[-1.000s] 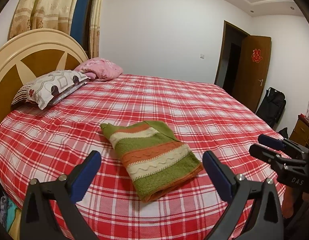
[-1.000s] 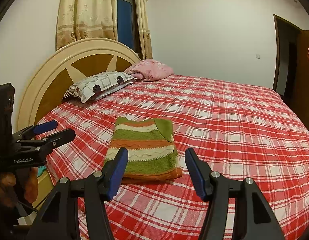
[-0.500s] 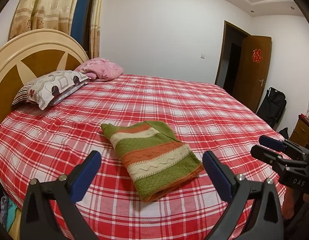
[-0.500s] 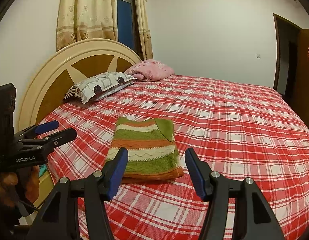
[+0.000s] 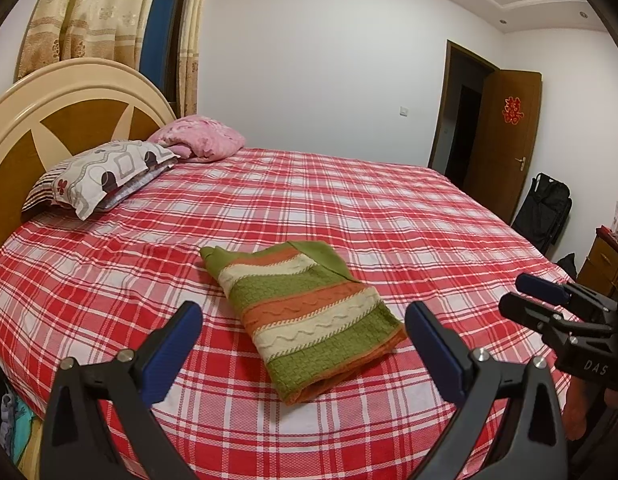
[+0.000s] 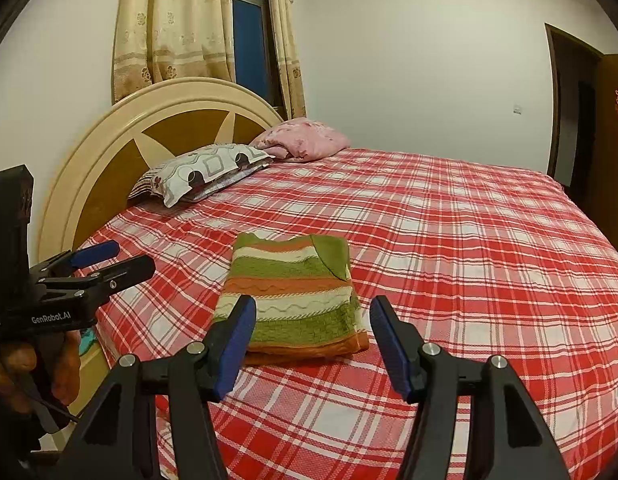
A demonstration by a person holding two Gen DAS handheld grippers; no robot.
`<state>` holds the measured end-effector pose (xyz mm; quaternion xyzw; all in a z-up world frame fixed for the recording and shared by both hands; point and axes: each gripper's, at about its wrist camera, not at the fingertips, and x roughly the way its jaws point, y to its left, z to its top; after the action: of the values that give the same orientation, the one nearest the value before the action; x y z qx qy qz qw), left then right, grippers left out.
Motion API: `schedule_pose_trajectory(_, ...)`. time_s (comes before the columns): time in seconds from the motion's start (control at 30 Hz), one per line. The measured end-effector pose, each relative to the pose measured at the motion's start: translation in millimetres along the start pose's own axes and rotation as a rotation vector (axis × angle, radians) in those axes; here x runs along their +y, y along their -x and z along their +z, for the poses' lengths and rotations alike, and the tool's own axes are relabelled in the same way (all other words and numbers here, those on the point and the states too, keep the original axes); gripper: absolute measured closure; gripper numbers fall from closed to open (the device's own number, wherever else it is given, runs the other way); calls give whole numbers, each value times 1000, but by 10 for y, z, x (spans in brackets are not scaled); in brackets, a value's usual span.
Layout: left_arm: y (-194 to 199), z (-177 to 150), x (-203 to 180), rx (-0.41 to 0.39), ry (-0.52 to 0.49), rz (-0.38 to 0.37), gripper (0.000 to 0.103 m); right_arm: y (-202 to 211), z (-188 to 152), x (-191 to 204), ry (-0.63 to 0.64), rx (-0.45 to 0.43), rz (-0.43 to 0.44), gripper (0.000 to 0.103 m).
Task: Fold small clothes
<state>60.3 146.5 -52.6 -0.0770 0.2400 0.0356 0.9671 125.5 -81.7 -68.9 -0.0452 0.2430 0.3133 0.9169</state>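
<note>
One striped sweater (image 5: 305, 316) seen folded flat on bed (image 5: 389, 208) | left claw (image 5: 301, 330) and right claw (image 6: 312, 334) held open, empty, nothing gripped | fold judged done, nothing left visible

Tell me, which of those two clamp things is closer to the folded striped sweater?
Right, though only slightly. The right gripper hangs open just short of the striped sweater's near edge. The left gripper, also open, hangs a little further back, off its other side. Neither touches it.

Both grippers are black, angular frames with blue pads (image 5: 433, 346) and silver screws. White lettering marks their sides ("GenRobot.AI" (image 6: 51, 318) on the left one).
</note>
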Motion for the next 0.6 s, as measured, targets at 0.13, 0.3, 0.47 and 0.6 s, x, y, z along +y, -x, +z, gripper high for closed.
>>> schedule_pose_trajectory(0.13, -5, 10, -11, 1, -3, 19, 0, 21, 1, -16, -4, -9, -3, 43)
schedule_pose_trajectory(0.3, 26, 42, -22, -14, -12, 27, 0, 46, 4, -58, -19, -21, -10, 43)
schedule_pose_trajectory(0.47, 88, 73, -9, -50, -8, 40, 0, 79, 16, -71, -24, -37, -17, 43)
schedule_pose_trajectory(0.6, 114, 100, -6, -64, -9, 45, 0, 128, 26, -72, -26, -59, -20, 43)
